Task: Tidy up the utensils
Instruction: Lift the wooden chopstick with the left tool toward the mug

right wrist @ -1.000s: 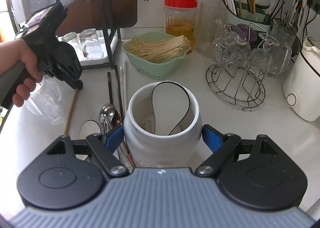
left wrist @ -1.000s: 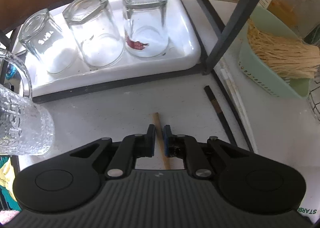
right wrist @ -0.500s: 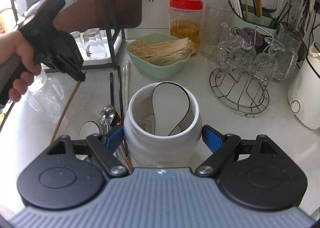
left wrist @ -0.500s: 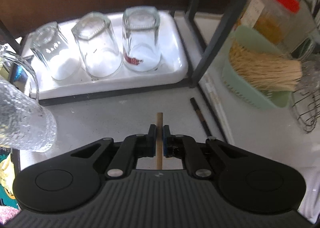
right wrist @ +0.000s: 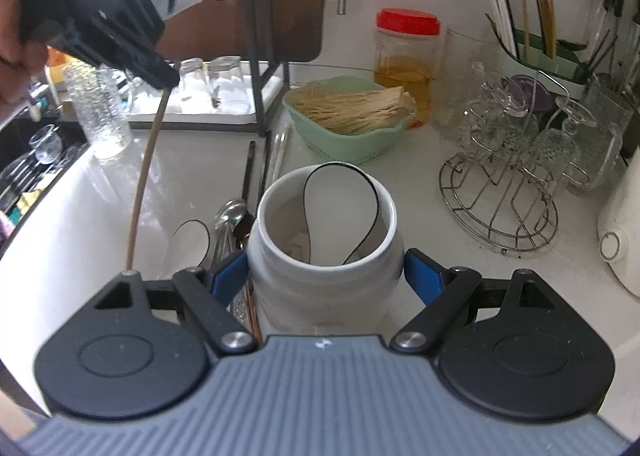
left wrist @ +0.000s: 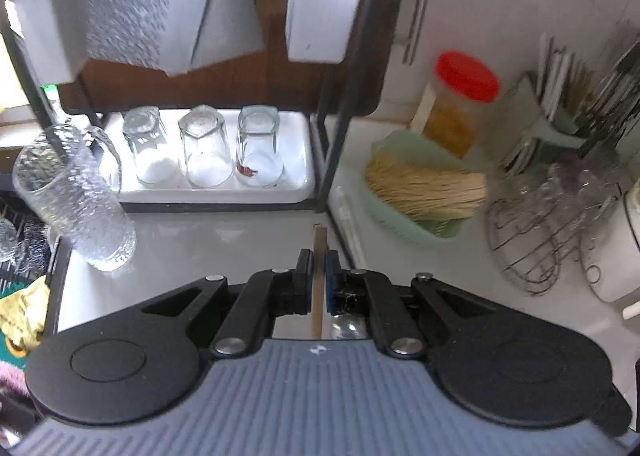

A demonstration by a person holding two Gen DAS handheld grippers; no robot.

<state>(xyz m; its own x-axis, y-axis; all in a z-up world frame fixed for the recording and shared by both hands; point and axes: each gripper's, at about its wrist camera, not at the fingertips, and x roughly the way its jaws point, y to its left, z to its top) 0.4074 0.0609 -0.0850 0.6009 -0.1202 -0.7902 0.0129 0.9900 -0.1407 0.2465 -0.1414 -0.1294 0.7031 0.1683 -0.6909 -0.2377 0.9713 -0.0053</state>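
while the left hand-held gripper (left wrist: pixel 316 276) is clenched on a wooden chopstick (right wrist: pixel 145 176), the stick hangs off the bench (right wrist: pixel 100 216), upper end pinched between the blue pads, lower end slanting down toward the near left. chopstick: thin, pale tan, plain, long.

right hand-held gripper (right wrist: pixel 326 276) has its jaws spread wide either side of a white ceramic jar (right wrist: pixel 324 268); left pad touching or nearly so, right pad apart. jar stands upright on the bench, a white black-rimmed spoon (right wrist: pixel 340 208) inside it.

just left of the jar: metal spoons (right wrist: pixel 230 216) and another white spoon (right wrist: pixel 188 244) lying flat; dark chopsticks (right wrist: pixel 250 168) beyond them.

bench white, glossy. metal rack (left wrist: pixel 332 116) at back holds a white tray (left wrist: pixel 296 192) with three upturned glasses (left wrist: pixel 206 152). textured tumbler (left wrist: pixel 76 196) at left. green basket (right wrist: pixel 348 136) of pale sticks, red-lidded jar (right wrist: pixel 406 60), wire glass stand (right wrist: pixel 500 192) to the right.
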